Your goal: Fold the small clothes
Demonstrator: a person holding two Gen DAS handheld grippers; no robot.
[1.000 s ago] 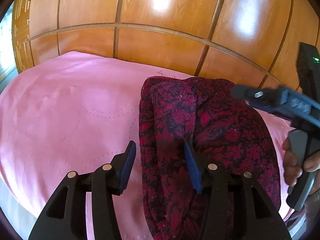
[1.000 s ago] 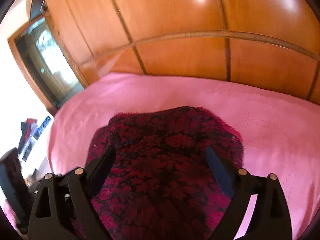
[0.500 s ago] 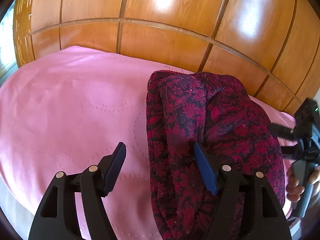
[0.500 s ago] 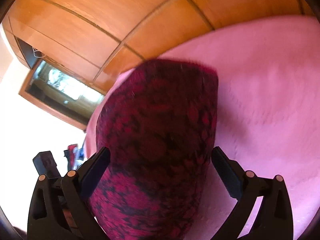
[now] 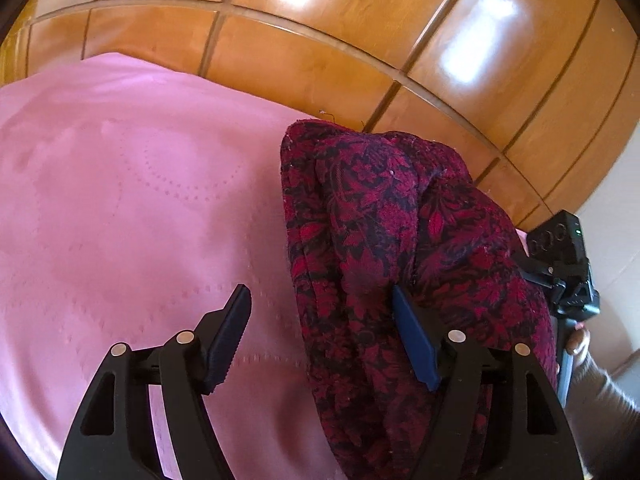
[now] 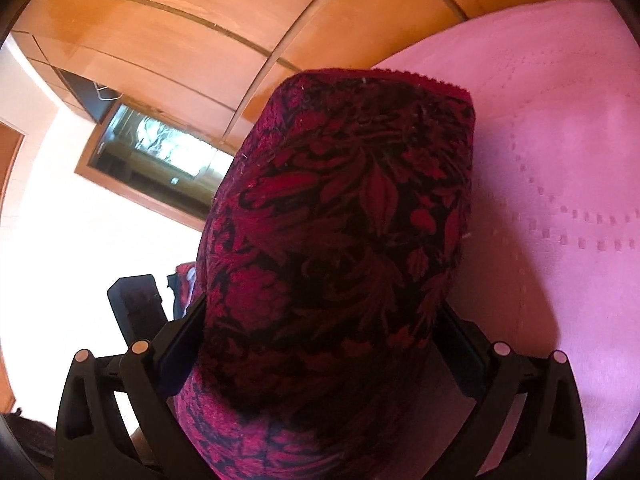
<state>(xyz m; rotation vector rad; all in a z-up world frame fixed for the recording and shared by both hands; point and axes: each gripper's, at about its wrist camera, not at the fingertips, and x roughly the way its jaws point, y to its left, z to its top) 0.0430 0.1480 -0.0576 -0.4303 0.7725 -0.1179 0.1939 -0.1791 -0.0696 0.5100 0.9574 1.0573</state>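
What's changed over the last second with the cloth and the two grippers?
The right gripper rolled sideways and closed in around the cloth, its jaws now flanking the bundle. The left gripper stayed open, one jaw on the cloth; the pink sheet is unchanged.

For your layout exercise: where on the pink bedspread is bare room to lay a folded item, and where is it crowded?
Bare pink bedspread stretches left of the red floral garment, bordered behind by the wooden panels. The right wrist view shows the same open patch. The garment's side is crowded: left claw straddles its edge, right claw flanks it.
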